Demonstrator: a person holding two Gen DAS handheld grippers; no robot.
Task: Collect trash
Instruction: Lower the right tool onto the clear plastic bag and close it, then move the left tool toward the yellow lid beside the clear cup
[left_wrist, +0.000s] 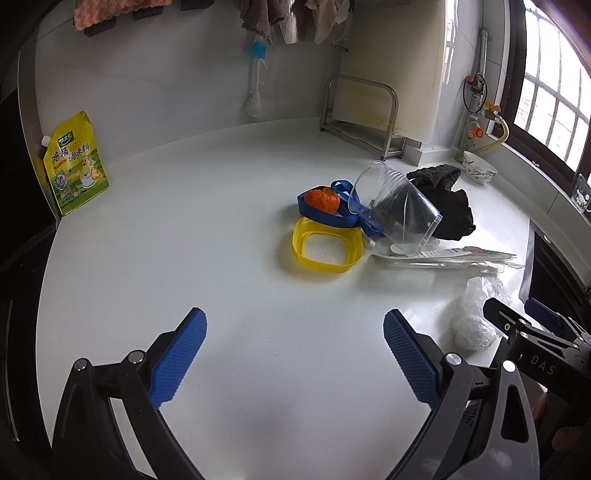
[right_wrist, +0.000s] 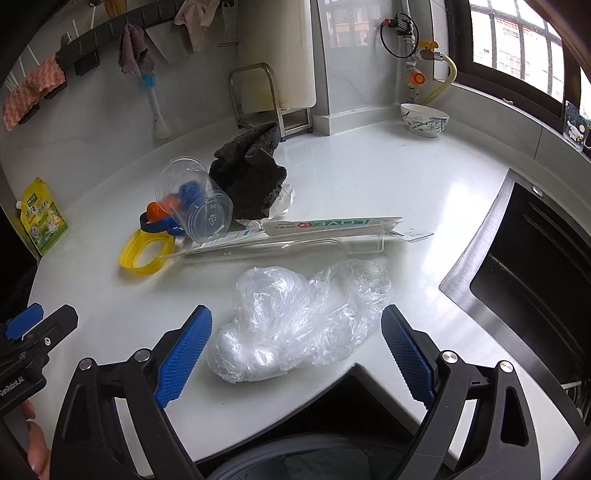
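At the near edge of the white table (right_wrist: 369, 177), beside the corner by the sink (right_wrist: 524, 266), a crumpled clear plastic bag (right_wrist: 295, 321) is seen lying flat, with the right hand-held gripper (right_wrist: 296, 354) spread wide around its near end and nothing held. The left hand-held gripper (left_wrist: 294, 354) is also spread wide and empty, over a bare patch of table nearer the middle. What looks like a bin opening (right_wrist: 295, 461) is visible just below the table edge, under the right hand-held gripper. The step in hand is judged to be the grasp on the bag. The thick knotted end near the left pad (right_wrist: 184, 354) should be taken rather than the loose film, since thin film is likely to slip or be only partly caught. The pads should be lowered almost to the table before closing, so the bulk is gathered between them. Further back, toward the middle of the table, more litter is left: a tipped clear cup (right_wrist: 195, 203), a yellow ring-shaped lid (right_wrist: 129, 254), orange peel (left_wrist: 322, 200) in a blue holder (left_wrist: 317, 216), and a long wrapped utensil pack (right_wrist: 314, 232). The dark cloth (right_wrist: 251, 177) and the bowl (right_wrist: 424, 120) at the far right corner are probably not trash.
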